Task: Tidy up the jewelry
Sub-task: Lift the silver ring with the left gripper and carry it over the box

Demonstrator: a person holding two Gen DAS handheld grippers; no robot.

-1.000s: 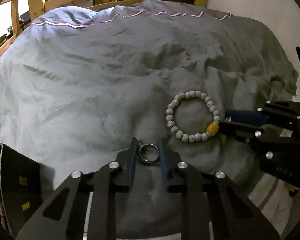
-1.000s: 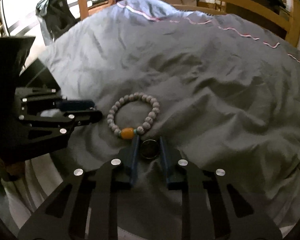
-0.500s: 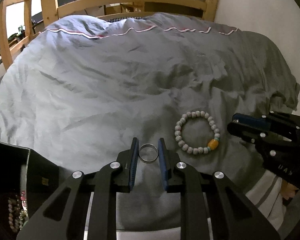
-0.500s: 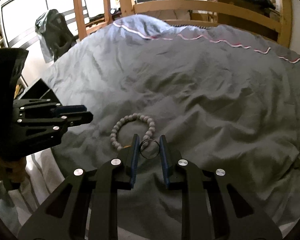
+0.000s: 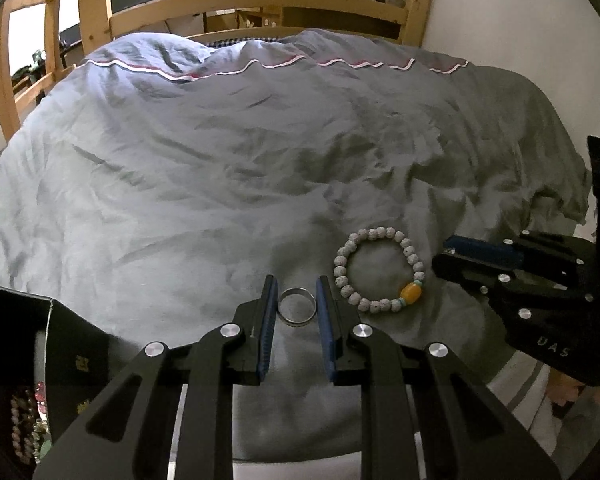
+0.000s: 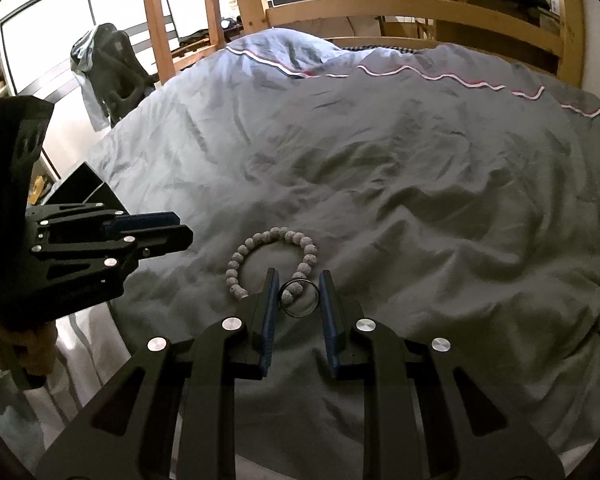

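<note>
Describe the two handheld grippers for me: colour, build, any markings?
Both match: matte black angular linkage arms with round silver bolt heads, ending in two flat fingers faced with ribbed blue pads. The left gripper shows this close up. The right gripper, seen side-on, carries faint lettering on its body. No cables or sleeves visible.

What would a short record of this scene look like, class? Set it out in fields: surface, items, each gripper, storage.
surface: grey duvet on a wooden-framed bed
left gripper: shut on a silver ring
right gripper: shut on a dark thin ring
loose item: bead bracelet with an orange bead, lying flat on the duvet, between the two grippers
storage: black box at lower left of the left wrist view, beaded pieces inside
</note>
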